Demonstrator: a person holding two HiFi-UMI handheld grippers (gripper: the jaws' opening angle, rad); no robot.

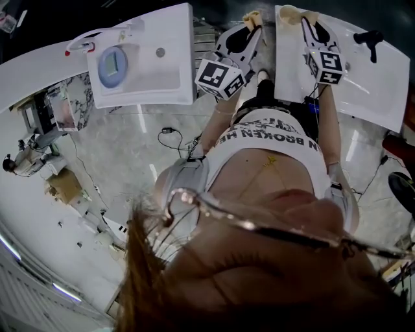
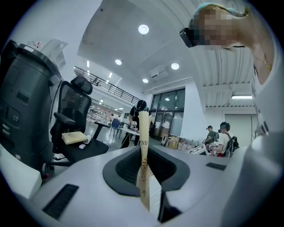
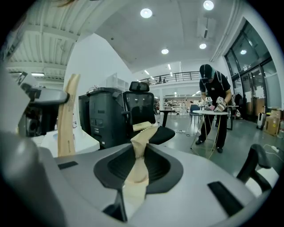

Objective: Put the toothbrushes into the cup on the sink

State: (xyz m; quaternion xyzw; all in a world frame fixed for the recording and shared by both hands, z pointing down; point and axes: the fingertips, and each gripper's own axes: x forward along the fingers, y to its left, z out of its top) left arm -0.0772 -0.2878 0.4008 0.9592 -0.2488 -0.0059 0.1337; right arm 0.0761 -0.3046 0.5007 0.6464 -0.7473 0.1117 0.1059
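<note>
Head view, grippers: I hold the left gripper [image 1: 251,19] and the right gripper [image 1: 306,14] up in front of my chest. They are near each other and off both sinks.
Head view, left sink [image 1: 149,84]: a white worktop basin at far left, with a tap [image 1: 81,44] on its left edge.
Head view, cup [image 1: 113,65]: a round pale-blue thing that I take for the cup stands on the left sink just right of the tap, well apart from both grippers.
Head view, right sink [image 1: 363,91]: a second white basin at far right with a black tap [image 1: 369,40]. The right gripper is above its near left corner.
Head view, toothbrushes: I cannot make them out here.
Left gripper view, fingers [image 2: 143,146]: the beige taped fingers are pressed together into one narrow upright strip, with nothing between them.
Left gripper view, surroundings: the fingers point out into the room. A black office chair [image 2: 73,119] is at left and people [image 2: 224,139] stand far right.
Right gripper view, fingers [image 3: 138,164]: these are closed too, the beige tape meeting in a twisted seam, and they hold nothing.
Right gripper view, surroundings: a beige finger of the left gripper [image 3: 66,119] stands upright at left. An office chair [image 3: 142,111] is ahead, and a person [image 3: 213,102] bends over a small table at right.
</note>
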